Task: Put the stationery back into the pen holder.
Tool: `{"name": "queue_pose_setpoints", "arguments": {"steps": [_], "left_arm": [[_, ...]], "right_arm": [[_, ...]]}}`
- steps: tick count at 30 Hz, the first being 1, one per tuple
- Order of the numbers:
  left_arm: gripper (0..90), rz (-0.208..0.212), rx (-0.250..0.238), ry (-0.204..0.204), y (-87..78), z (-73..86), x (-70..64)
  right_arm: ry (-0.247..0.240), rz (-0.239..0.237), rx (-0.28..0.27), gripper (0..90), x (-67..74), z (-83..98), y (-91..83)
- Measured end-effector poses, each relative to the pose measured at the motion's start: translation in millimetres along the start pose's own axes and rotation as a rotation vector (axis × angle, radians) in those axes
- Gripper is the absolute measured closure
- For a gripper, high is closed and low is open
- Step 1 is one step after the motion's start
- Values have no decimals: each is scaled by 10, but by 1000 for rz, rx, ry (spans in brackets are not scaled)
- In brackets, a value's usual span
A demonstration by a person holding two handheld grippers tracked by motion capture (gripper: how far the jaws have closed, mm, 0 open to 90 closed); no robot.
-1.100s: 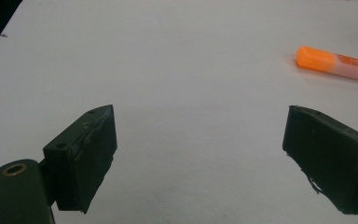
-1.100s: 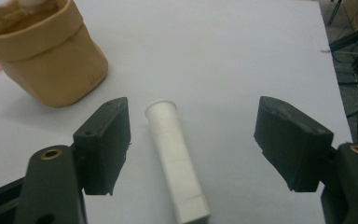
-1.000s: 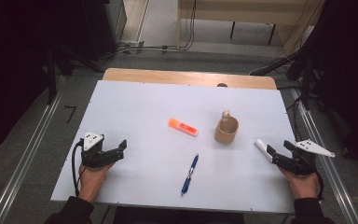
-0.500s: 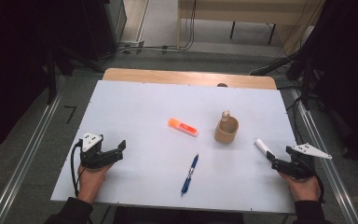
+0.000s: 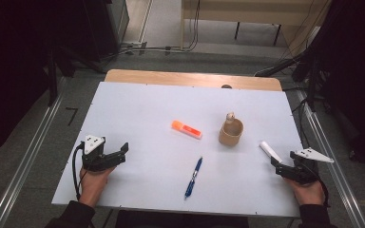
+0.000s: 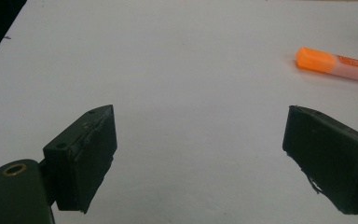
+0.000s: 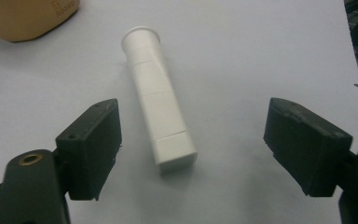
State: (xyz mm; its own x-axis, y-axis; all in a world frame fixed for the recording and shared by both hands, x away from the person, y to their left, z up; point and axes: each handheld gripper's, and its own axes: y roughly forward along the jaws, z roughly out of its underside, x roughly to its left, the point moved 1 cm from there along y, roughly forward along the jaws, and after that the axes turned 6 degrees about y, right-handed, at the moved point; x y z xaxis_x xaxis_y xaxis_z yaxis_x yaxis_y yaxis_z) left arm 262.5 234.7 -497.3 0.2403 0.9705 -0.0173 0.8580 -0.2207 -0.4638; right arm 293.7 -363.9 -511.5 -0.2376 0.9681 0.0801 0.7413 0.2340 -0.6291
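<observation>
A white tube (image 7: 158,102) lies flat on the white table (image 5: 147,99) near its right edge, also seen as the tube (image 5: 270,151) from above. My right gripper (image 7: 193,135) is open; its jaws have just been opening and stand wide on either side of the tube's near end without touching it. From above, the right gripper (image 5: 276,166) sits just behind the tube. My left gripper (image 6: 200,135) is open and empty over bare table, and the left gripper (image 5: 122,151) rests at the front left.
An orange highlighter (image 5: 186,129) lies mid-table, also seen as the highlighter (image 6: 335,63). A blue pen (image 5: 193,176) lies toward the front. A wooden cup (image 5: 230,133) holding a small wooden piece stands left of the tube; the cup (image 7: 28,18) shows close by.
The right gripper has drawn back slightly toward the table's front right, leaving the white tube lying on the table. The left hand has stayed still.
</observation>
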Motion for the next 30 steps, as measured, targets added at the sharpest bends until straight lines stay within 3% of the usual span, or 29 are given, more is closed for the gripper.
{"name": "queue_pose_setpoints", "arguments": {"steps": [9,30], "left_arm": [[105,-2,0,0,0,1,-1],[105,-1,1,-1,4,3,-5]], "right_arm": [[-61,-20,23,330,53,1,41],[-105,-33,59,558,100,3,71]]}}
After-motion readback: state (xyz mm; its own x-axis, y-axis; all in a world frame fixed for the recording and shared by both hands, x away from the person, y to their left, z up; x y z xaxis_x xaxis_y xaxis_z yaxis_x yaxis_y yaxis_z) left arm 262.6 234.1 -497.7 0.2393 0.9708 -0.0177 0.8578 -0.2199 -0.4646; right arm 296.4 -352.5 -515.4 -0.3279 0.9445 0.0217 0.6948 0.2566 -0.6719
